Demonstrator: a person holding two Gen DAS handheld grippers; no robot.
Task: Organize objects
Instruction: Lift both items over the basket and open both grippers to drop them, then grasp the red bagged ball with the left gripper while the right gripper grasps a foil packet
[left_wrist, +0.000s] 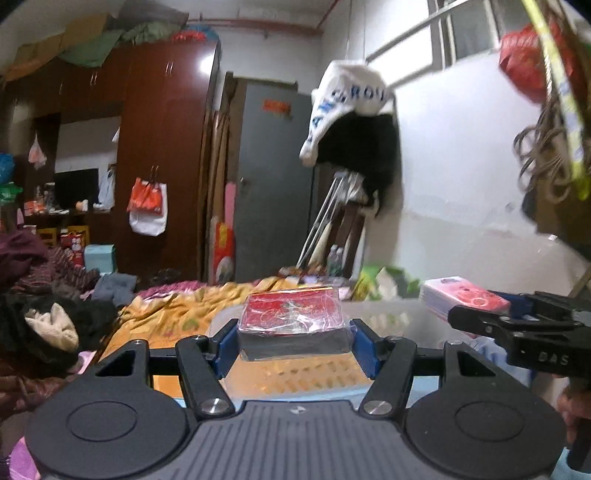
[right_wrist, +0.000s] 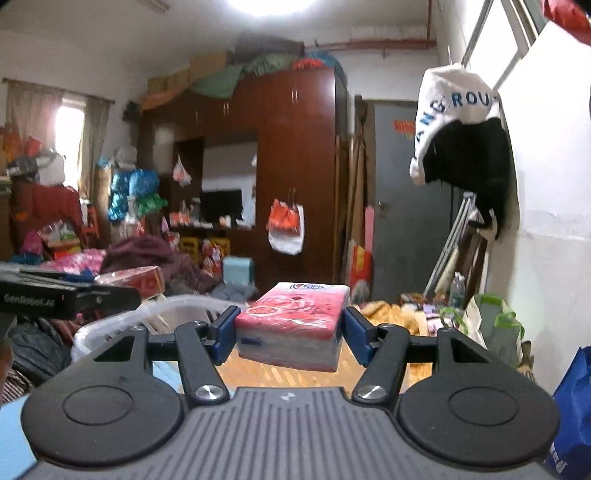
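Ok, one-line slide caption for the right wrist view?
Right tongs grip a pink tissue pack above a cluttered bedroom.

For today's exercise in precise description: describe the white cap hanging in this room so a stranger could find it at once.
Start at the white wall beside the grey door. High on it, below the window bars, hangs the white cap. Unlike the shopping bags hung nearby, it bears blue capital letters and drapes over a black garment.

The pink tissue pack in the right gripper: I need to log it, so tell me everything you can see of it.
The pink tissue pack is a soft rectangular block in glossy clear wrap, with a red-pink floral print and a logo at its far end. It lies flat, held in the air, clamped at both sides by the blue pads of the right gripper. Nothing else touches it.
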